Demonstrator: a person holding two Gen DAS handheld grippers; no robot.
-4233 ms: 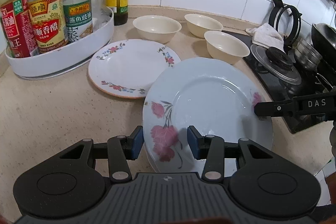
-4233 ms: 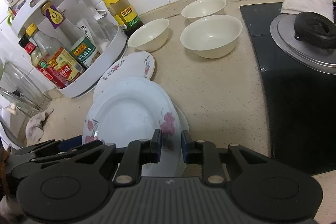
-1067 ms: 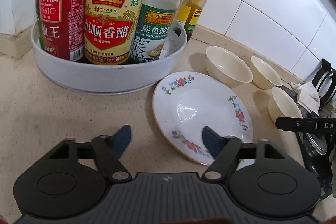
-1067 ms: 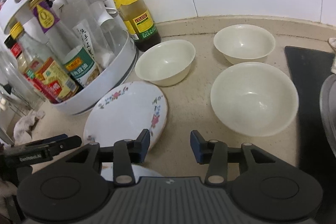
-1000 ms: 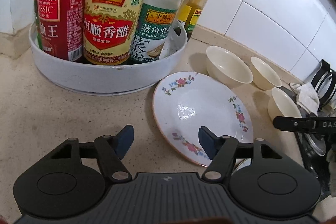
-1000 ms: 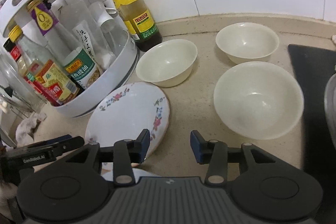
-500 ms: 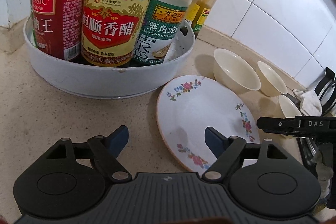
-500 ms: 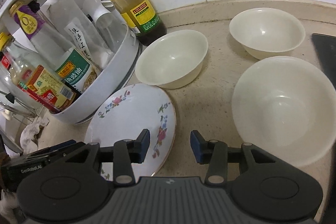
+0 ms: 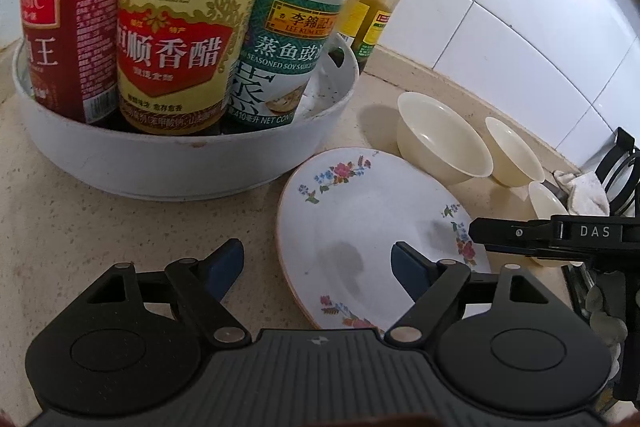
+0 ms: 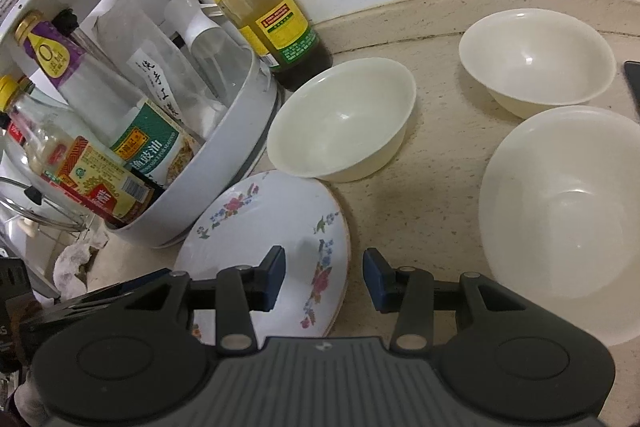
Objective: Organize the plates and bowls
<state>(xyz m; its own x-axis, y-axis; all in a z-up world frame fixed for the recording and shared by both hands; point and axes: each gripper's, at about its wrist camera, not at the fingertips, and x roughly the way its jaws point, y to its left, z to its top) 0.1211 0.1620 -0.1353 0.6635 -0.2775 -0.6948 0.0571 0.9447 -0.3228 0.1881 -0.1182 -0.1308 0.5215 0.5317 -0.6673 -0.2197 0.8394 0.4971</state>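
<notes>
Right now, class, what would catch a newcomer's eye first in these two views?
The flowered plate lies flat on the counter, just ahead of both open grippers, left gripper and right gripper. Behind it stands a white turntable rack crowded with sauce bottles. Three cream bowls sit empty beside the plate, toward the tiled wall.

The speckled beige countertop carries a flowered plate beside a white round bottle rack. Three cream bowls stand apart past the plate, and a green-capped bottle stands against the tiled wall.
</notes>
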